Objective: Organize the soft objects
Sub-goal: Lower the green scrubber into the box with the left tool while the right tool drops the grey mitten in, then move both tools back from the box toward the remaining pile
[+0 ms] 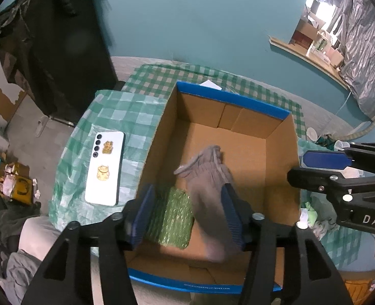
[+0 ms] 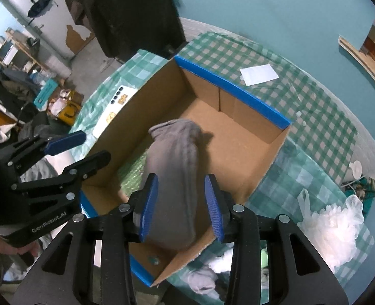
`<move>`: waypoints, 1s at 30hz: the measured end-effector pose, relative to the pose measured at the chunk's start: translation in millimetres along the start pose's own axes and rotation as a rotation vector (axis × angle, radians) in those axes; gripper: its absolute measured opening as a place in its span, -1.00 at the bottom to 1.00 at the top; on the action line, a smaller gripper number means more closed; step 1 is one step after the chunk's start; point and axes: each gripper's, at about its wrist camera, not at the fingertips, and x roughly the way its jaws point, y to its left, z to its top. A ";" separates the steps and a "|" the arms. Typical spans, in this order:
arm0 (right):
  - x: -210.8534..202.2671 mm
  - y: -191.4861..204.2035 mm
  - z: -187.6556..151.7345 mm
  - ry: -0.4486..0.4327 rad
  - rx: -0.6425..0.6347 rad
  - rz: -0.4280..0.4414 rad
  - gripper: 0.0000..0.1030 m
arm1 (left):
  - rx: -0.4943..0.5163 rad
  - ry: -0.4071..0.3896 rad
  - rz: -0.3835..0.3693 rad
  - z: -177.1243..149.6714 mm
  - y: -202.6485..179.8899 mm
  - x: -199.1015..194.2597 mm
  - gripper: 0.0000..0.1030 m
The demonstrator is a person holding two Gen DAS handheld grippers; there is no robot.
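An open cardboard box (image 1: 233,99) (image 2: 233,89) with a blue rim stands on the checked cloth. A grey sock (image 1: 207,178) (image 2: 174,152) is inside it, blurred and partly upright, beside a green bubble-wrap piece (image 1: 172,216) (image 2: 131,170) on the box floor. My left gripper (image 1: 187,216) (image 2: 96,145) hangs open over the box's near left part, with the sock beside its right pad. My right gripper (image 2: 182,203) (image 1: 297,166) is open above the box's right wall. The sock shows through its gap, below the pads. Seen from the side, neither gripper has anything between its fingers.
A white phone (image 1: 106,167) with gold stickers lies left of the box on the green checked tablecloth (image 1: 126,111). A white paper (image 2: 258,75) lies behind the box. A white plastic bag (image 2: 332,223) and loose cloths (image 2: 205,279) lie at the right. Clutter covers the floor on the left.
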 end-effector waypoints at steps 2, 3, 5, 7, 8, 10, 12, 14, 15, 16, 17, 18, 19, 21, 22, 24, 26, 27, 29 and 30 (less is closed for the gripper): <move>-4.3 -0.9 -1.8 -0.009 -0.005 -0.004 -0.15 | 0.005 -0.008 0.010 -0.2 -0.8 -2.4 0.27; -6.4 -1.1 -2.7 -0.013 -0.008 -0.010 -0.10 | 0.009 -0.011 0.012 -0.5 -2.0 -3.8 0.28; -10.9 -3.4 -4.6 -0.018 -0.005 -0.008 0.02 | 0.020 -0.013 0.015 -0.6 -5.2 -6.1 0.39; -14.9 -5.9 -6.6 -0.022 -0.003 -0.005 0.12 | 0.032 -0.019 0.018 -0.7 -8.4 -8.2 0.43; -17.9 -7.5 -8.6 -0.023 -0.001 -0.002 0.15 | 0.042 -0.024 0.019 -0.6 -11.2 -10.1 0.43; -21.4 -10.6 -10.6 -0.024 0.003 0.003 0.23 | 0.065 -0.033 0.019 -0.3 -17.5 -13.6 0.45; -26.5 -13.6 -13.5 -0.025 0.013 0.012 0.29 | 0.081 -0.035 0.020 0.1 -23.3 -16.7 0.49; -32.2 -17.5 -17.0 -0.027 0.023 0.005 0.35 | 0.091 -0.041 0.017 0.3 -28.0 -20.0 0.50; -35.0 -19.1 -18.3 -0.030 0.026 0.000 0.40 | 0.096 -0.046 0.013 0.7 -30.9 -22.0 0.51; -39.0 -21.5 -20.6 -0.040 0.031 -0.010 0.41 | 0.100 -0.048 0.009 1.0 -33.2 -23.2 0.53; -42.3 -22.1 -22.8 -0.046 0.036 -0.016 0.41 | 0.104 -0.051 0.005 1.4 -35.5 -24.8 0.54; -44.8 -24.2 -24.7 -0.049 0.042 -0.016 0.41 | 0.110 -0.053 0.002 2.1 -38.6 -26.7 0.54; -47.9 -27.1 -27.3 -0.052 0.050 -0.016 0.42 | 0.114 -0.053 0.000 2.2 -40.1 -27.4 0.54; -54.3 -32.9 -33.1 -0.061 0.068 -0.017 0.44 | 0.126 -0.052 -0.008 2.7 -44.8 -29.8 0.55; -57.8 -36.7 -36.6 -0.064 0.079 -0.016 0.47 | 0.129 -0.053 -0.013 2.8 -47.3 -30.9 0.55; -64.0 -43.3 -41.9 -0.076 0.104 -0.010 0.58 | 0.133 -0.057 -0.025 2.0 -52.3 -32.9 0.58; -70.3 -53.5 -48.1 -0.085 0.142 -0.006 0.59 | 0.139 -0.053 -0.037 0.9 -57.9 -33.2 0.66; -72.6 -58.1 -50.8 -0.087 0.156 -0.007 0.59 | 0.143 -0.051 -0.041 0.0 -60.5 -33.2 0.66; -78.0 -69.2 -56.9 -0.090 0.186 -0.021 0.59 | 0.160 -0.045 -0.048 -2.5 -69.1 -31.9 0.66; -80.2 -73.1 -59.8 -0.090 0.197 -0.025 0.59 | 0.170 -0.041 -0.050 -4.1 -73.9 -31.4 0.66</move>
